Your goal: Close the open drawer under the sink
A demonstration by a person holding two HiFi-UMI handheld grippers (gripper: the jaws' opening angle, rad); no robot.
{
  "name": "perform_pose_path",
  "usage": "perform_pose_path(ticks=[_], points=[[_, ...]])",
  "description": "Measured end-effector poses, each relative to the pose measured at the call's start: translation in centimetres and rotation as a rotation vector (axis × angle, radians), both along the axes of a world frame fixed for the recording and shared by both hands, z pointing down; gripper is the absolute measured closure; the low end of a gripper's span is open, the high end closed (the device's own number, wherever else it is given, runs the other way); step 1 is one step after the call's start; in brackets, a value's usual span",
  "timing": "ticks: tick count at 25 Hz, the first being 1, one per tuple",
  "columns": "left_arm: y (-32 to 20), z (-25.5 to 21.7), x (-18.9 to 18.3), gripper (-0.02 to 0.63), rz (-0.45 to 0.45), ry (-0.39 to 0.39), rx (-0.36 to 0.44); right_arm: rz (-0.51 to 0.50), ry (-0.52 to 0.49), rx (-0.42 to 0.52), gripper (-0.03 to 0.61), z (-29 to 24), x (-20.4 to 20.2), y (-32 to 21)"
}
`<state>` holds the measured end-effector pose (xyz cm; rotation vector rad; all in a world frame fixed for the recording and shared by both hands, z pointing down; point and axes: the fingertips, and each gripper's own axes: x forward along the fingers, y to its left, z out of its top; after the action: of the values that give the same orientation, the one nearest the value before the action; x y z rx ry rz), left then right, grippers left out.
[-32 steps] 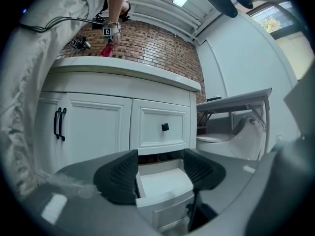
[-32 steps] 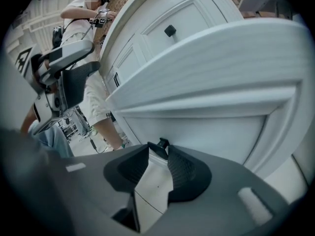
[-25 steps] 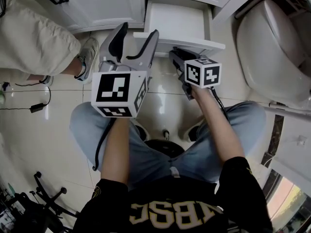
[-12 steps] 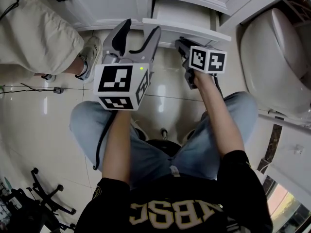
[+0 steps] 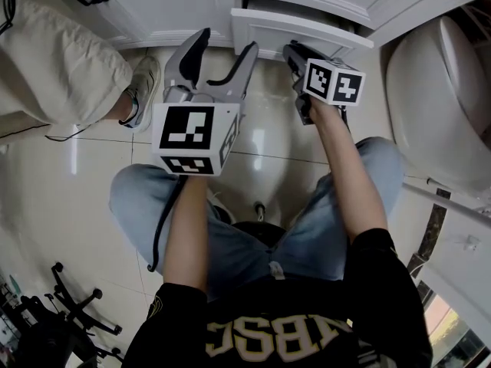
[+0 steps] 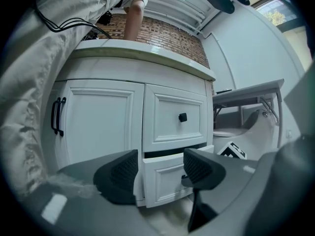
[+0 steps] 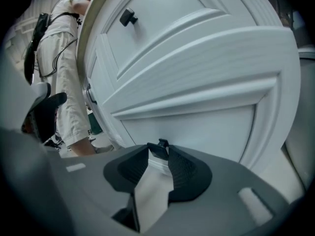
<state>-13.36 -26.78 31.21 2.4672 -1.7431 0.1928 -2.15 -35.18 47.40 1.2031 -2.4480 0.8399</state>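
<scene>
The white lower drawer [image 5: 299, 27] under the counter stands only a little way out of its cabinet. In the left gripper view the drawer [image 6: 165, 176] shows a narrow dark gap above its front. My right gripper [image 5: 289, 48] is against the drawer front [image 7: 202, 124], its jaws shut on the small black drawer knob [image 7: 161, 144]. My left gripper [image 5: 221, 50] hovers just left of the drawer, above the floor, open with nothing between its jaws [image 6: 160, 168].
A person in beige trousers [image 5: 54, 52] stands at the left by the cabinet door [image 6: 98, 127], shoe [image 5: 140, 90] near my left gripper. A closed upper drawer [image 6: 174, 117] sits above. A toilet [image 5: 445, 106] is at the right. A chair base [image 5: 69, 313] lies at the lower left.
The drawer has slid back into the cabinet, from well out to nearly flush. My right gripper moved forward with it. My left gripper edged forward too.
</scene>
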Motion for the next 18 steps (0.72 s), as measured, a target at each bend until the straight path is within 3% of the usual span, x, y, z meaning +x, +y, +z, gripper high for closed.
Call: perform_pose_path(ticks=[8,18], points=[[-2.0,0.9,-2.0,0.322,-0.042,-0.018,-0.029,0.012,-0.036,0.049,0.451,-0.5,0.3,-4.2],[-1.3,1.4,-1.0,0.321,-0.001,-0.097,-0.031,0.029,-0.024,0.079,0.453,-0.7,0.0,-4.2]])
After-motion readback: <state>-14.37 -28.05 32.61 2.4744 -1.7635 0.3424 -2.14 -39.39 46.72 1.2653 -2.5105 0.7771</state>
